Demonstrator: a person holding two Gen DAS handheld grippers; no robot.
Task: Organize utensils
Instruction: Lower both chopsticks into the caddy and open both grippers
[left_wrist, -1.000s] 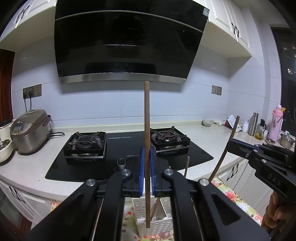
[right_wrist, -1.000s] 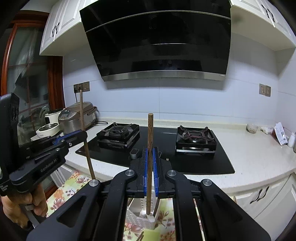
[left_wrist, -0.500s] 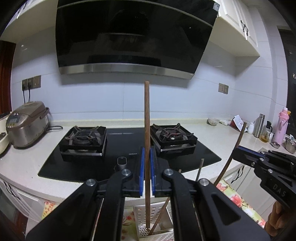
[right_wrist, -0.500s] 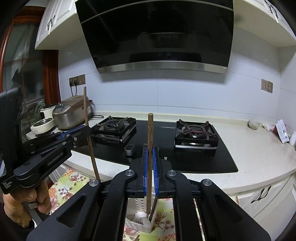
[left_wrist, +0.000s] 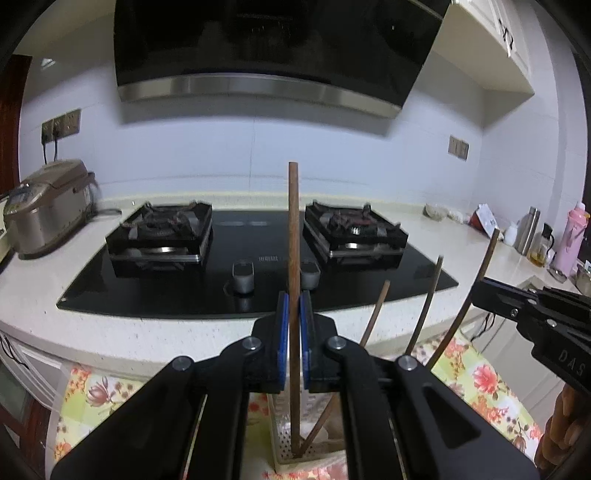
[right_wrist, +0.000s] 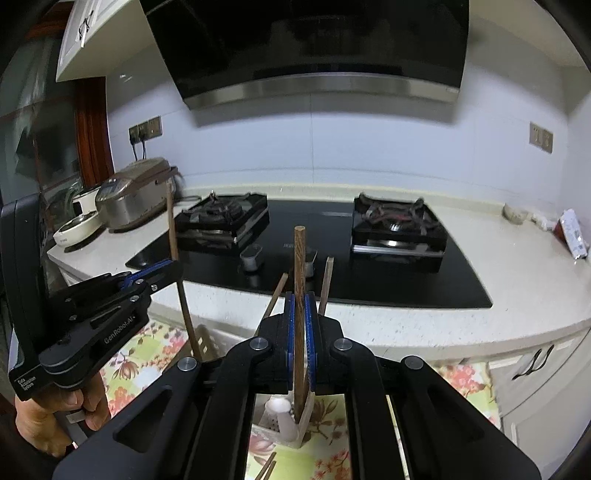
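Observation:
My left gripper (left_wrist: 294, 339) is shut on a brown chopstick (left_wrist: 294, 236) held upright, its lower tip inside the white perforated utensil basket (left_wrist: 284, 441). Two more chopsticks (left_wrist: 424, 306) lean in the basket. My right gripper (right_wrist: 301, 336) is shut on another brown chopstick (right_wrist: 300, 258), upright, its tip down in the basket (right_wrist: 306, 413) beside a white spoon (right_wrist: 282, 413). The right gripper also shows in the left wrist view (left_wrist: 476, 286), the left gripper in the right wrist view (right_wrist: 173, 262).
The basket stands on a floral cloth (left_wrist: 476, 373) in front of a white counter (right_wrist: 461, 328) with a black gas hob (left_wrist: 229, 269). A rice cooker (left_wrist: 44, 206) is at the left, bottles (left_wrist: 570, 236) at the right. Loose chopsticks (right_wrist: 267, 467) lie on the cloth.
Both grippers have moved down with their chopsticks, whose tips now reach into the basket. The views tilt lower toward the counter.

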